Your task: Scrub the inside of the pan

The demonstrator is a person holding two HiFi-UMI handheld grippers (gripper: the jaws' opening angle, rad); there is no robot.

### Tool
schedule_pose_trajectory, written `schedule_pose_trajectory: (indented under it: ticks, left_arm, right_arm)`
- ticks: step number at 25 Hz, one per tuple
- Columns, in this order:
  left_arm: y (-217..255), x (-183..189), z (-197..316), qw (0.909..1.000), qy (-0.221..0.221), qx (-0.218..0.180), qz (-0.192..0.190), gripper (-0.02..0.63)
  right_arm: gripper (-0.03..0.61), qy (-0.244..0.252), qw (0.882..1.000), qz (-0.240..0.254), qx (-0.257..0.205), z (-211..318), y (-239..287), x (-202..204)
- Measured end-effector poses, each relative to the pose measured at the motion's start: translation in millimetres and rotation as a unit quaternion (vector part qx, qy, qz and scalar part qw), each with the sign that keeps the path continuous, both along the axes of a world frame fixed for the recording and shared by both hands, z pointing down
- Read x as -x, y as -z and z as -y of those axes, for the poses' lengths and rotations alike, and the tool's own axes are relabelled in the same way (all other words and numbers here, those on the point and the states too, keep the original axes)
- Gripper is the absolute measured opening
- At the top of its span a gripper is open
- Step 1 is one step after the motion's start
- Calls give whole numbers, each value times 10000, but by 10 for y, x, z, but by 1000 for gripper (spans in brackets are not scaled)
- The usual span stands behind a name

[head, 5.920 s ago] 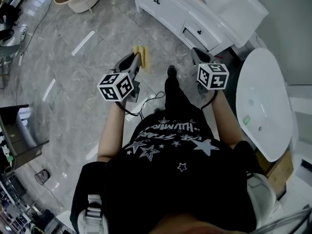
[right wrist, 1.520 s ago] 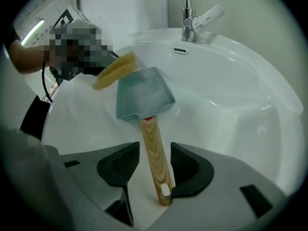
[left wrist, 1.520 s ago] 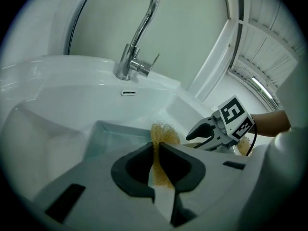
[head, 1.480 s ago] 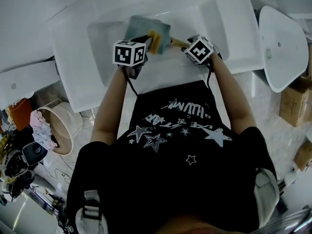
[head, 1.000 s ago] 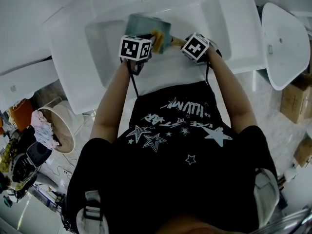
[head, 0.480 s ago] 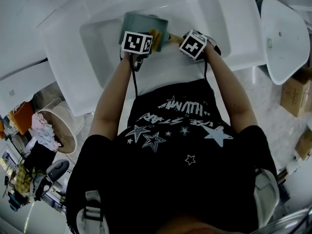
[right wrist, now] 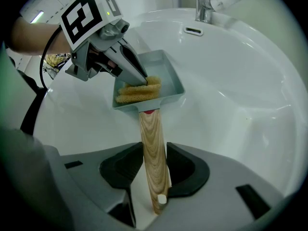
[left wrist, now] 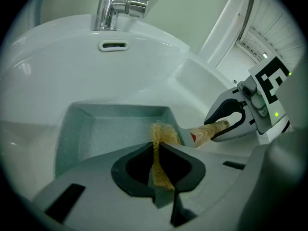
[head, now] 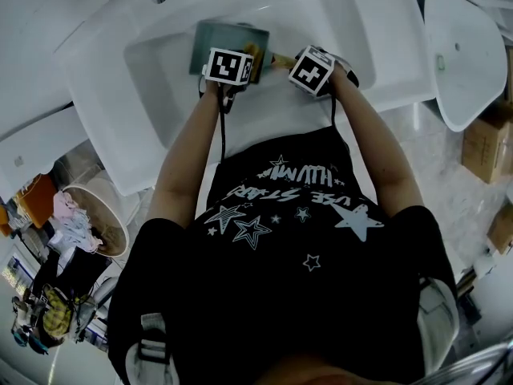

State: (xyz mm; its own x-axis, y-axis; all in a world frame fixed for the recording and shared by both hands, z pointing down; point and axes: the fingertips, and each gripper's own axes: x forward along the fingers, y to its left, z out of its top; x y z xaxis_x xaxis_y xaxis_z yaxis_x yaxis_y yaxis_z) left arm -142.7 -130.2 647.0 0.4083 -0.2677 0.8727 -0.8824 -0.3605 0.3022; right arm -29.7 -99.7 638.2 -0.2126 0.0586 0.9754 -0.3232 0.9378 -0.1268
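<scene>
Grey-green, the square pan (left wrist: 110,129) is set in the white sink (left wrist: 144,66), just ahead of both pairs of fingers. Its wooden handle (right wrist: 153,148) is clamped by the right gripper (right wrist: 154,158), whose jaws have just been closing onto it. A yellow scrub pad (left wrist: 162,134) is pinched in the almost closed left gripper (left wrist: 160,153), at the pan's handle end. Against a second ago, that gripper is lowered nearer the pan.

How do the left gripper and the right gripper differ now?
The left gripper pinches a yellow sponge; the right gripper, whose jaws have just been closing, grips the wooden handle. The left gripper sits over the pan; the right gripper outside it. Both point down into the sink.
</scene>
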Motion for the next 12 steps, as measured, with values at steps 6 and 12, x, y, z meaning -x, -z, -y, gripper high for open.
schedule_pose_trajectory:
  ticks: [6, 12]
  left_arm:
    - [-154, -117, -56, 9988, -366, 93, 311, 43]
    - [-141, -220, -85, 9981, -471, 181, 358, 43]
  right_arm:
    - [147, -100, 9998, -145, 124, -42, -35, -66]
    - [149, -144, 9996, -130, 190, -46, -28, -71]
